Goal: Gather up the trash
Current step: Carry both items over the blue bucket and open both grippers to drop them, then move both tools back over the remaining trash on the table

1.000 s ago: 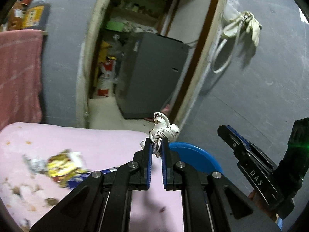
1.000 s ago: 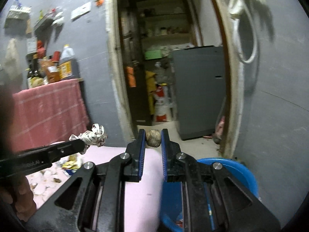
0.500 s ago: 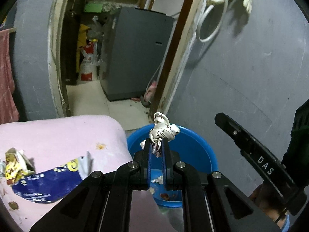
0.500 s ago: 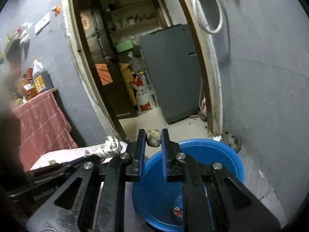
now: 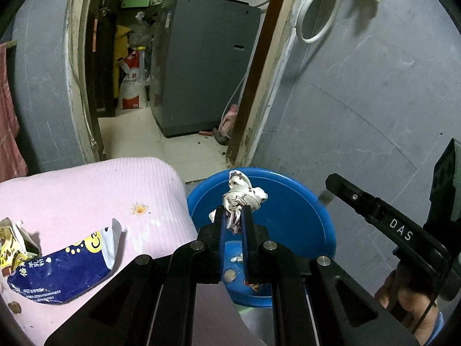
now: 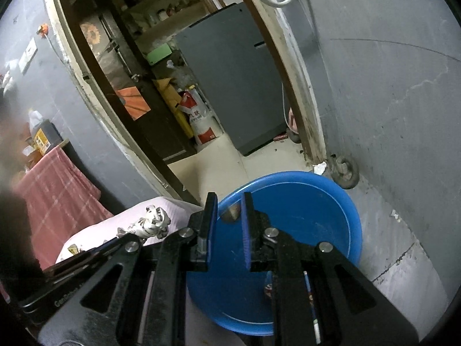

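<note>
Left tool (image 5: 233, 219) clamped on crumpled paper (image 5: 240, 194) | right tool (image 6: 229, 212) apart, brown lump (image 6: 230, 212) loose between, over basin (image 6: 302, 219)

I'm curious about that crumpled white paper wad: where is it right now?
The paper wad is pinched in the left gripper, held over the blue basin just past the pink table's edge.

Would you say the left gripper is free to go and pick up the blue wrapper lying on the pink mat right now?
Probably not yet: the left gripper is shut on a crumpled paper wad over the blue basin. The blue wrapper itself lies uncovered on the pink mat.
</note>
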